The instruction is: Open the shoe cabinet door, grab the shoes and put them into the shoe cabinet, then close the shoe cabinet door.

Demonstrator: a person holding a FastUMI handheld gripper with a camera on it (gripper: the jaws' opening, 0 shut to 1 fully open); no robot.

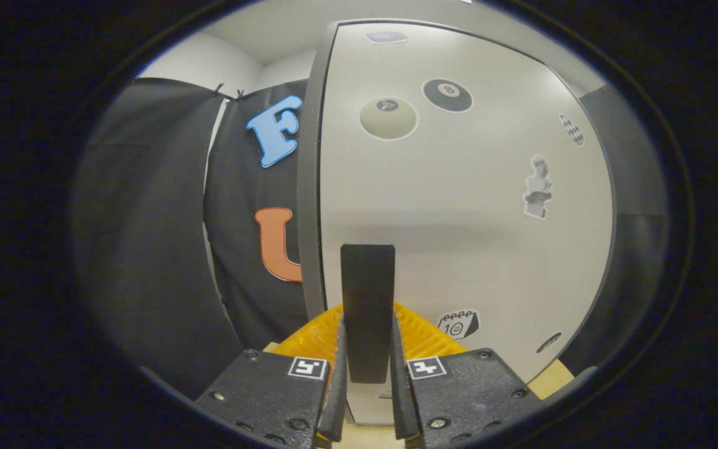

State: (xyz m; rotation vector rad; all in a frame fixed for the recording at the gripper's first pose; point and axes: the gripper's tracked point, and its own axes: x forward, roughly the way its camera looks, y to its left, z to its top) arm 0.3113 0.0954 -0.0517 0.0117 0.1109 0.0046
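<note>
Directly ahead of my gripper (368, 374), the jaws stand narrow, closed on the dark, flat, upright handle (368, 312) of the shoe cabinet door (459, 206), one finger pressing each side of it. I hold the gripper level and square to the door, fingers pointing straight at its lower part. The door is a pale, smooth panel with a grey edge along its left side, and it carries several stickers: a black billiard ball (447, 95), a pale ball (388, 118), a small bust (538, 187) and a calendar (459, 324). An orange ribbed surface (424, 340) shows just behind the fingers. Whether the door is shut or ajar, I cannot tell.
</note>
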